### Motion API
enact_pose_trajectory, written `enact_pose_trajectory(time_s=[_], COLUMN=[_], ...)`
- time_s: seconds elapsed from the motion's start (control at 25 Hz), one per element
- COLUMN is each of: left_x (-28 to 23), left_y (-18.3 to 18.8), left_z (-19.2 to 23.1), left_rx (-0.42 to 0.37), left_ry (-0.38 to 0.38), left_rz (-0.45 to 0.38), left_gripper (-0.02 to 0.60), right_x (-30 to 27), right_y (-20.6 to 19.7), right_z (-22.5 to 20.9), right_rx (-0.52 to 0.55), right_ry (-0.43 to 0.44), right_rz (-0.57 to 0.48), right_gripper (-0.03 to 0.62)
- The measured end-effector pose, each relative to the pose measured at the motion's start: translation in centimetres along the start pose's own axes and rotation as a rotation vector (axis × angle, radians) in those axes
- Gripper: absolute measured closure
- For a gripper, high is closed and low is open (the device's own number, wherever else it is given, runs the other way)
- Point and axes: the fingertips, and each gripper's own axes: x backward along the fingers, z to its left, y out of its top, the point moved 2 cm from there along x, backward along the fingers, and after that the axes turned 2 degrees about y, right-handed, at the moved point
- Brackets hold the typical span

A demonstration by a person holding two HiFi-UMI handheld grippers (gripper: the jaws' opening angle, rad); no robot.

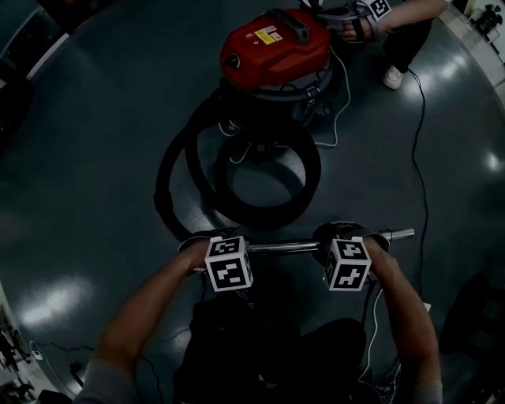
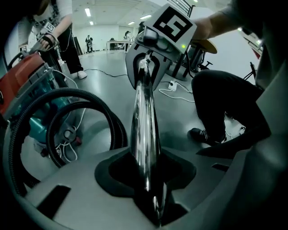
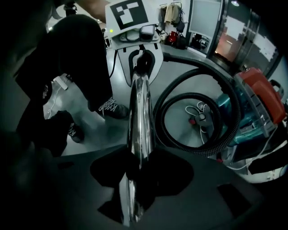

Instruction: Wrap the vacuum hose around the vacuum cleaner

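The red vacuum cleaner [image 1: 274, 49] stands at the top of the head view. Its black ribbed hose [image 1: 237, 177] lies in loose loops on the floor in front of it. Nearer me, a chrome wand tube [image 1: 292, 247] is held level between my two grippers. My left gripper [image 1: 227, 243] is shut on its left end and my right gripper [image 1: 341, 238] is shut on it near the right end. In the left gripper view the tube [image 2: 145, 126] runs out between the jaws, with the hose [image 2: 108, 112] to its left. The right gripper view shows the tube [image 3: 140, 117] and the hose [image 3: 225, 90].
Another person's hand [image 1: 355, 24] rests on the vacuum's top, with their white shoe [image 1: 392, 76] beside it. A white cord [image 1: 335, 118] hangs by the vacuum and a thin black cable [image 1: 422, 173] runs across the grey floor at right. My own legs are below the tube.
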Motion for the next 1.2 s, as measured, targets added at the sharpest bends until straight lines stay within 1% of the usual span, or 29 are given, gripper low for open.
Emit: enact_pose_trajectory(time_s=[0.24,0.48,0.68,0.84,1.08,1.12,1.2], left_x=[-6.3,-11.4,-14.9,-16.1,-16.2,-16.0,-15.2], left_y=[-2.5,-4.1,-5.4,-6.1,-6.2,-6.0,-5.4], left_z=[1.1,2.3,3.8,4.5,5.3,5.4,6.0], left_rx=[-0.004,0.039,0.047,0.051,0.091,0.107,0.145], left_ry=[0.046,-0.007,0.022,0.012,0.0,-0.004,-0.002], left_rz=[0.044,0.072,0.083,0.071,0.057,0.035,-0.033], left_gripper=[0.434,0.428,0.425,0.425,0.423,0.419,0.382], right_x=[-7.4,-13.6,-17.8,-19.6,-21.2,-21.5,-22.0], right_y=[-2.1,-4.1,-5.4,-5.7,-5.9,-5.9,-6.2], right_z=[-0.3,-1.0,-2.1,-2.6,-3.5,-3.6,-3.7], right_rx=[0.027,0.026,0.024,0.017,0.031,0.035,0.04], right_ry=[-0.035,-0.042,-0.069,-0.058,-0.016,-0.01,-0.003], right_rz=[0.015,0.02,0.039,0.037,0.039,0.044,0.056], right_gripper=[0.436,0.439,0.439,0.441,0.444,0.444,0.444])
